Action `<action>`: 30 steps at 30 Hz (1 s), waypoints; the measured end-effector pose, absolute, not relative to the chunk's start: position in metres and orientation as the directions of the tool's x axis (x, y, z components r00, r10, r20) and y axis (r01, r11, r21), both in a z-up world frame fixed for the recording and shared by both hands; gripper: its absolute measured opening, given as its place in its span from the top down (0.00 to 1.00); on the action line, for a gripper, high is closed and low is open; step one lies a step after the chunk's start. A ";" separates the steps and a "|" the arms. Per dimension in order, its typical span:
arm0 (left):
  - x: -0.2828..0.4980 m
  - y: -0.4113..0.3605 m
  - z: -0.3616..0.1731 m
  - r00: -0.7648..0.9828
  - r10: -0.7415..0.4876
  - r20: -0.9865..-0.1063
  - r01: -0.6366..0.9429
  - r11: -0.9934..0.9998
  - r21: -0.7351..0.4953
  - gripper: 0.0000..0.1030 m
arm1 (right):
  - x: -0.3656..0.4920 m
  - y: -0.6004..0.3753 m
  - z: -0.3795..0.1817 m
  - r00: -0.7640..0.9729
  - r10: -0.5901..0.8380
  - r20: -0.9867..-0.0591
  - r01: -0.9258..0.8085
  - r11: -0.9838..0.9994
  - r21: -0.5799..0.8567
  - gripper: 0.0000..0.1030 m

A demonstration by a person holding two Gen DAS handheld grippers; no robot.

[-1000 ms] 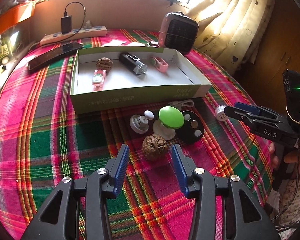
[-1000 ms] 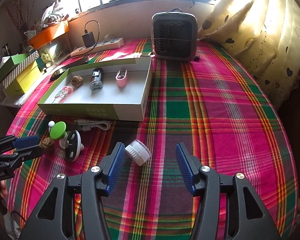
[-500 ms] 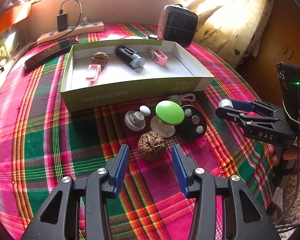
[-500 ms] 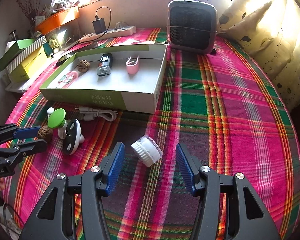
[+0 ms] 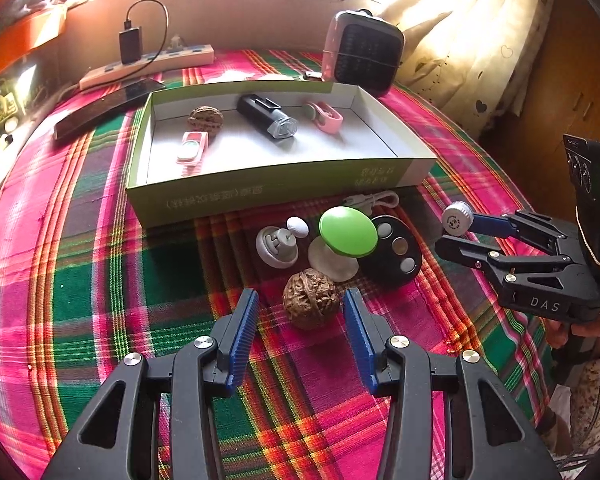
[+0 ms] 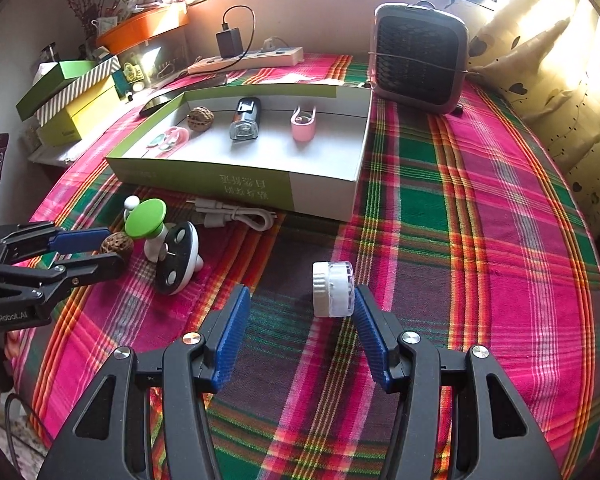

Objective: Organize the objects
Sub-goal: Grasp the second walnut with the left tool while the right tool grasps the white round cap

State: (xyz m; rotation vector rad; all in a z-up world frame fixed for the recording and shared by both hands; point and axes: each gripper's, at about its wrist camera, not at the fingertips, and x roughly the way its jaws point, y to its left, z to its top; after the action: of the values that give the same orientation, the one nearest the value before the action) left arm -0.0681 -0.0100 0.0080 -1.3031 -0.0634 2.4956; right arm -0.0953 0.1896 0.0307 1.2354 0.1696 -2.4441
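A brown walnut (image 5: 310,300) lies on the plaid cloth between the tips of my left gripper (image 5: 300,294), which is open and clear of it. My right gripper (image 6: 300,294) is open over a small white jar (image 6: 332,288) lying on its side, close against the right finger. The open green-walled box (image 5: 260,196) behind holds another walnut (image 5: 205,119), a black torch (image 5: 266,120) and two pink items. The right wrist view also shows the left gripper (image 6: 108,250) at the walnut (image 6: 116,244), and the left wrist view shows the right gripper (image 5: 456,232) at the jar (image 5: 456,218).
A green mushroom-shaped toy (image 5: 348,232), a black round disc (image 5: 392,252), a white round piece (image 5: 278,246) and a white cable (image 5: 372,200) lie in front of the box. A small heater (image 5: 362,56), a power strip (image 5: 148,66) and a phone (image 5: 104,108) stand behind it. Stacked boxes (image 6: 72,96) are far left.
The walnut now sits deeper between my left fingers. In the right wrist view the jar has gone from beside the left finger to against the right finger as the gripper rolled.
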 end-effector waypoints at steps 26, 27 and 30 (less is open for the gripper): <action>-0.071 -0.003 0.006 -0.565 0.235 -0.791 -0.240 -0.964 -0.115 0.68 | -0.108 0.193 0.031 -0.577 -0.226 -0.785 0.336 -0.942 0.024 0.73; -0.071 -0.003 0.006 -0.566 0.233 -0.791 -0.238 -0.965 -0.114 0.70 | -0.108 0.193 0.031 -0.577 -0.225 -0.785 0.335 -0.942 0.023 0.74; -0.071 -0.004 0.005 -0.572 0.224 -0.790 -0.233 -0.967 -0.105 0.74 | -0.108 0.195 0.031 -0.580 -0.223 -0.784 0.331 -0.943 0.023 0.76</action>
State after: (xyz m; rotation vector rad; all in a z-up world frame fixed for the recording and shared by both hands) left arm -0.0706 -0.0043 0.0054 -1.2925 0.0158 2.5772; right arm -0.1080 0.1947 0.0309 1.2340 0.1794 -2.5383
